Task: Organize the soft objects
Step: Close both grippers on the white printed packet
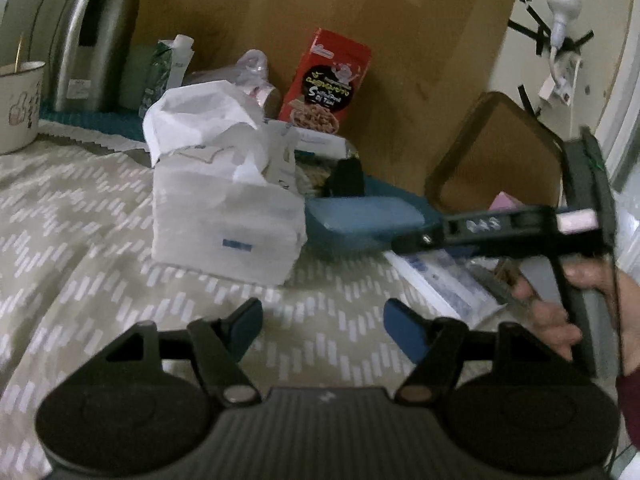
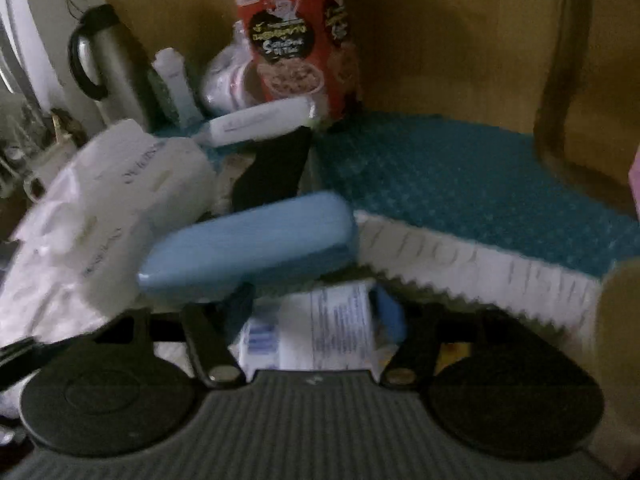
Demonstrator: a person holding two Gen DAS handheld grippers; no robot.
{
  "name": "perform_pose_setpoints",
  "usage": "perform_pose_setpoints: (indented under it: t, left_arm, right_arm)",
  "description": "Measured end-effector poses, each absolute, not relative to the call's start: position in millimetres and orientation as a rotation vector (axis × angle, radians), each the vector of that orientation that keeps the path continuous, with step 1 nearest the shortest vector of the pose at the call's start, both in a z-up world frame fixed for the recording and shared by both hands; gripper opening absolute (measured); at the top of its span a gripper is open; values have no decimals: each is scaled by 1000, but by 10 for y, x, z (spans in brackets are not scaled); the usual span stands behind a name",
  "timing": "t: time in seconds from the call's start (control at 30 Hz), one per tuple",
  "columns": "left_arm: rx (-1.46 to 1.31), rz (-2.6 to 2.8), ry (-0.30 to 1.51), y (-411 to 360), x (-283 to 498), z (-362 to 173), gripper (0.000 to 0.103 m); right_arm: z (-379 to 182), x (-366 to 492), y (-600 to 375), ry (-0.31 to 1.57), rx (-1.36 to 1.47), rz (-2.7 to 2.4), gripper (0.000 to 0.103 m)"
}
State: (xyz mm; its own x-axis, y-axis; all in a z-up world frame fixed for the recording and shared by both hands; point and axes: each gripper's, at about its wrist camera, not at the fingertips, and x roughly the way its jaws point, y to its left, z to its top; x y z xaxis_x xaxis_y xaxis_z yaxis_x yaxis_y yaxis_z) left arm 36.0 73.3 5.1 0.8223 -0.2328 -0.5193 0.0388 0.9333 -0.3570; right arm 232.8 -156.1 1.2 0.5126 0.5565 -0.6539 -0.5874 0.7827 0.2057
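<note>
Left wrist view: the left gripper (image 1: 320, 322) hovers low over a surface (image 1: 80, 240) covered in a beige cloth with white dashes, its blue-padded jaws spread and nothing between them. The white tissue pack (image 1: 224, 220), a soft plastic-wrapped block with a small blue label and crumpled wrap on top, sits just beyond the jaws, slightly left of centre. To its right lies a blue case (image 1: 368, 220), and the right gripper (image 1: 416, 240), held in a hand (image 1: 556, 320), reaches in from the right toward that case. A flat printed packet (image 1: 444, 280) lies under it. At the far edge stand a steel flask (image 1: 100, 40), a white mug (image 1: 20, 108) with a stick in it, a green carton (image 1: 160, 72) and a red snack box (image 1: 324, 80) against brown cardboard (image 1: 400, 40); the box's lettering is too blurred to read.

Right wrist view: the picture is smeared. The right gripper's (image 2: 316, 316) jaws stand apart above the printed packet (image 2: 340, 328), whose small print is illegible. The blue case (image 2: 248, 248) lies just beyond and left of the jaws; whether the left pad touches it cannot be told. The tissue pack (image 2: 120, 200) sits far left. A white tube (image 2: 260, 120) lies before the red box (image 2: 292, 40), with a teal textured mat (image 2: 480, 192) on the right.
</note>
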Motion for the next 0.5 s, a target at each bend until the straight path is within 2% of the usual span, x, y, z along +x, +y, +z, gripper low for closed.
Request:
perform_pose_setpoints:
  t: [0.13, 0.2, 0.27, 0.33, 0.5]
  left_arm:
    - [-394, -162, 583, 804, 338, 30, 69]
    - [-405, -167, 583, 820, 338, 30, 69]
    - [-412, -173, 588, 831, 345, 30, 69]
    - [-424, -184, 597, 844, 345, 37, 70]
    - [-507, -281, 666, 743, 329, 85, 70]
  right_arm:
    - [-70, 1702, -1735, 764, -39, 839, 56]
    - [-82, 1355, -1891, 695, -31, 866, 58]
    - [-86, 1011, -2064, 594, -50, 835, 65]
    - [-127, 727, -2183, 533, -52, 783, 80]
    - [-341, 429, -1967, 494, -176, 762, 82]
